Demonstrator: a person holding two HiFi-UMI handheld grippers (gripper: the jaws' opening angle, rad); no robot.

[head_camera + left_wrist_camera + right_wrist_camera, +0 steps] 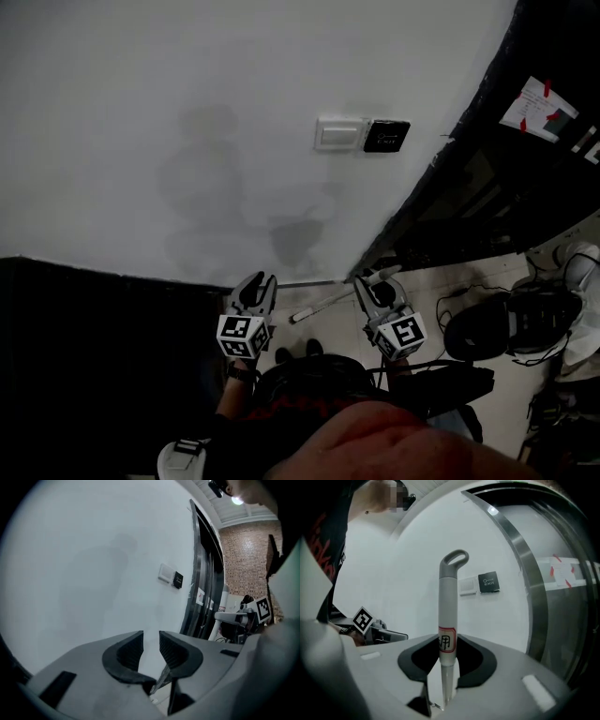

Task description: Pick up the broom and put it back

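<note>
- Left tongs stand a little apart with nothing between the pads, facing the white wall.
- Broom has its grey handle standing upright in the right gripper view, with a hanging loop at the top and a red-framed label lower down.
- Right tongs are clamped on the handle at that label. A switch plate and a black exit button are on the wall behind.

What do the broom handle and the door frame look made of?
The broom handle: probably plastic, smooth matte grey, with a moulded hanging loop on its end. The door frame: likely brushed metal, silvery, with a bright glint along its curve.
</note>
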